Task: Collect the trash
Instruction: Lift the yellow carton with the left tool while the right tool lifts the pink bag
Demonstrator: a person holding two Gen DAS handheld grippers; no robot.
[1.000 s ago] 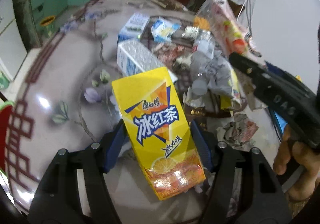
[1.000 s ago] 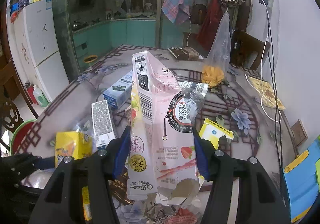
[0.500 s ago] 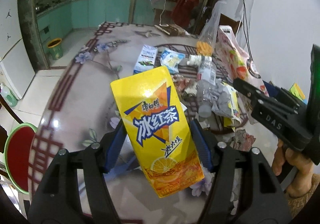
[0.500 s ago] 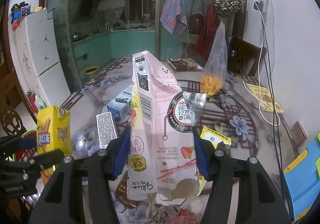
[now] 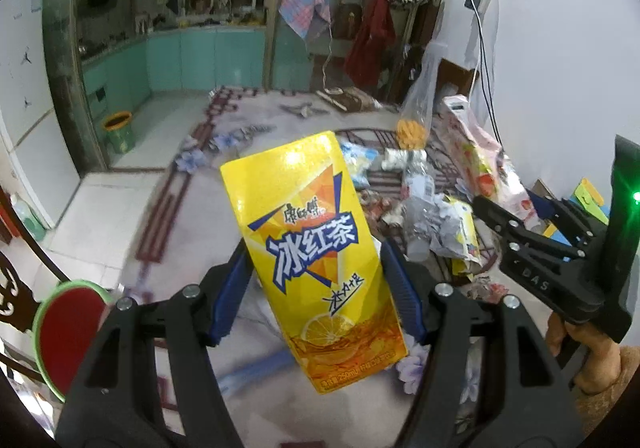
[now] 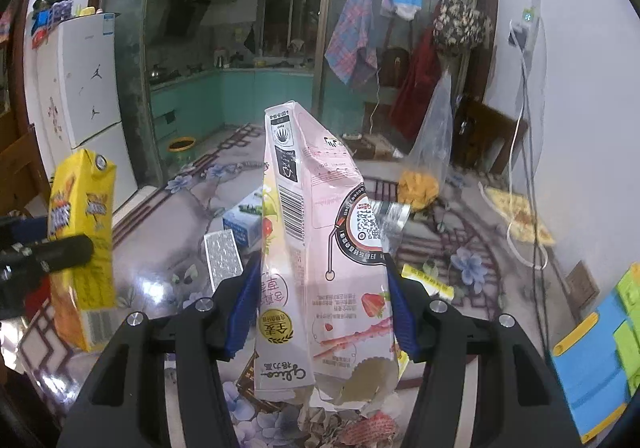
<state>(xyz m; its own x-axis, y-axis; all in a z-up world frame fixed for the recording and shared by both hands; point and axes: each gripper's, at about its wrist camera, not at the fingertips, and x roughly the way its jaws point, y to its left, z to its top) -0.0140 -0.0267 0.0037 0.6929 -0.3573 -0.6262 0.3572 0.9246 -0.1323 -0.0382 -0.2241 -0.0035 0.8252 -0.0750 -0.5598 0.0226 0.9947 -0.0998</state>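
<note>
Glossy floral-patterned tabletop with a dark red lattice border fills the lower part of both views, with a teal-cabineted kitchen behind glass doors beyond it. Above that surface, the yellow iced-tea drink carton is clamped between the blue pads of the left gripper, jaws about half closed against its two sides; it leans slightly to the left and is lifted clear of the table. The pink strawberry-biscuit snack box, torn open along its bottom edge, is pinched the same way in the right gripper, upright and off the surface. Below and between the two lies a heap of crumpled wrappers and a crushed clear plastic bottle. Farther back sit a small blue-and-white milk carton, a silvery rectangular carton just beside it, and a clear plastic bag holding orange pieces. A white fridge stands at left.
</note>
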